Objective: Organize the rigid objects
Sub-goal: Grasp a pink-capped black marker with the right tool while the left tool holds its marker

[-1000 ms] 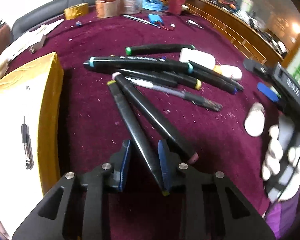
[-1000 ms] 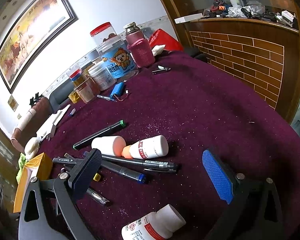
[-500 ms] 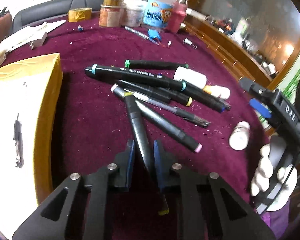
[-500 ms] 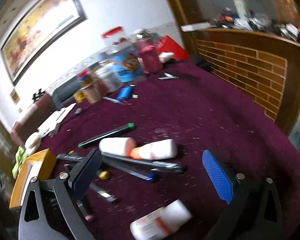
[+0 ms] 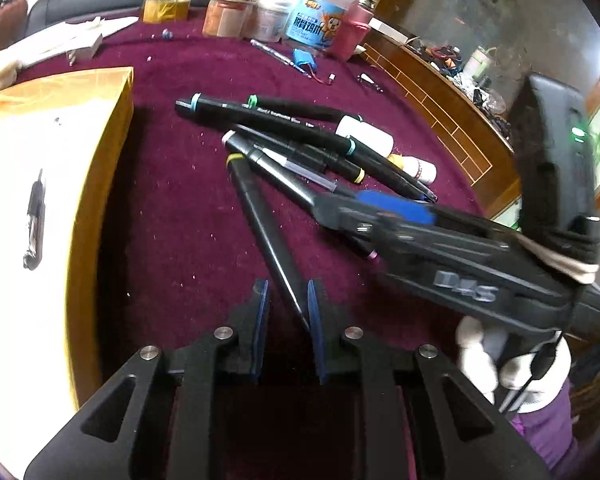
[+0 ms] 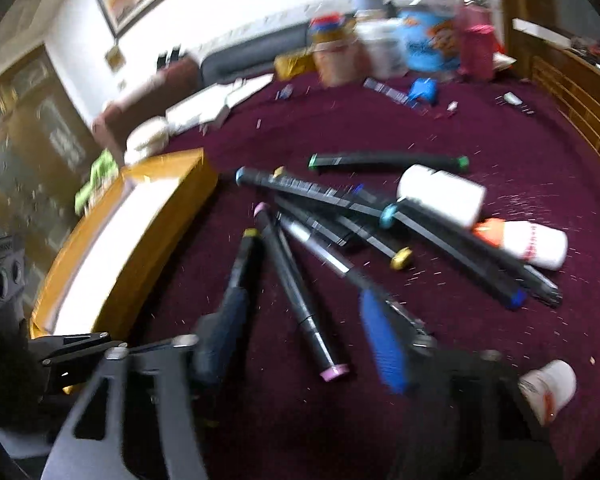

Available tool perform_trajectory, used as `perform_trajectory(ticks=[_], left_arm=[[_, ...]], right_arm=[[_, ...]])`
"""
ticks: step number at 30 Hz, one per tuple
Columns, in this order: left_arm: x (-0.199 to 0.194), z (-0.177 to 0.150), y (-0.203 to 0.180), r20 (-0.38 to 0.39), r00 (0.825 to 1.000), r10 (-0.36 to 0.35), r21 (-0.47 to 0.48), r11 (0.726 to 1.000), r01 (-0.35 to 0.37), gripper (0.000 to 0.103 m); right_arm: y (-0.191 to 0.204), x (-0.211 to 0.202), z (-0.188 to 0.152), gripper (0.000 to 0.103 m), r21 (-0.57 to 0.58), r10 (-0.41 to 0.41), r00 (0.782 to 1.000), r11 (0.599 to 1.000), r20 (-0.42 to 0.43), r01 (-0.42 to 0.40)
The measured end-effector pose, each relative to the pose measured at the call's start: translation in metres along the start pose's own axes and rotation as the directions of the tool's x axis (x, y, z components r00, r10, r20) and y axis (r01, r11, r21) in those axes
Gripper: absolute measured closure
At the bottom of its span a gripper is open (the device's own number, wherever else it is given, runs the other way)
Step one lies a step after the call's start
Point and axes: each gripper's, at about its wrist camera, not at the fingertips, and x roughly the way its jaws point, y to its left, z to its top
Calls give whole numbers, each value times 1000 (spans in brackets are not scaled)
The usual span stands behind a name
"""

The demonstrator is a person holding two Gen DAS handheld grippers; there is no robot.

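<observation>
Two grippers work over the maroon desk (image 5: 172, 216), where a loose heap of black markers and pens lies near the middle with a yellow-edged box (image 5: 100, 168) along the left edge. The left gripper (image 5: 286, 320) has its fingers drawn nearly together around the near end of the yellow-tipped marker (image 5: 260, 220), the right-hand pad touching the barrel; the grip looks closed, though a sliver of gap on the other side makes me less than sure it is fully pinched. That marker's long axis runs straight away from the left fingers toward the heap, its yellow band at the far end beside the pink-tipped marker (image 6: 296, 292). The right gripper (image 6: 300, 336) reaches in from the right side, fingers spread wide and holding nothing, straddling the pink-tipped marker, whose pink cap points back toward it and whose barrel runs forward between the two pads. The right-wrist view is smeared by motion, so contact there cannot be judged. Of the two, the right hand is the nearer to the pink-tipped marker, and it lies lengthwise along the fingers, so closing now would seem to squeeze it across its width. White bottles (image 6: 444, 196) lie at the heap's far right, well apart from both grippers.
</observation>
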Motion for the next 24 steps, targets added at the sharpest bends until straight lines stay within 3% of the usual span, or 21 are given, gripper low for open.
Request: perform_trajectory(ticks=[4,7,9,10,11,13,17,18,19,20,21,22,24], left_arm=[[5,-3,6,-18,1000,-8,-39,999,7,85],[1,-3,13,-8,1000,0,-67,998,0,81],[3,-3,16,-13,1000,8,-84,996,-9,78],[5,-2,15,-19,1000,12,-84,996,-13,76],[7,-2,13,-28,1000,14,-82,997,-16,71],[9,1,7,-26,999,26,-67,997,-27,62],[25,11,-5,-25,997,73,-25,997,-74,40],[29,14,-10,-13,995,94,-10,995,-94,39],[35,18,-17,0,993,118,12,993,-118,39],[40,19,-21,9,991,131,33,991,-132,49],[46,21,-27,18,988,152,67,986,-153,77],[51,22,-33,22,983,180,108,977,-181,90],[52,24,-38,26,985,172,142,975,-174,91]], right_arm=[[12,24,6,62,-69,-51,997,997,-62,46],[25,34,15,62,-131,-95,994,988,-59,87],[29,39,18,70,-148,-110,992,984,-53,101],[27,38,18,84,-141,-122,991,984,-50,114],[22,36,18,86,-112,-101,993,989,-56,95],[8,27,16,89,-25,-35,998,999,-58,34],[-20,1,4,90,81,-2,1000,997,-29,4],[-24,-4,2,90,100,14,1000,995,-25,-12],[-29,-9,-2,90,118,28,999,993,-20,-26],[-32,-13,-6,90,132,36,999,991,-16,-33],[-33,-16,-8,90,137,37,999,990,-12,-35],[-34,-19,-10,90,139,36,999,990,-9,-35],[-34,-23,-14,90,144,40,999,989,-2,-39]])
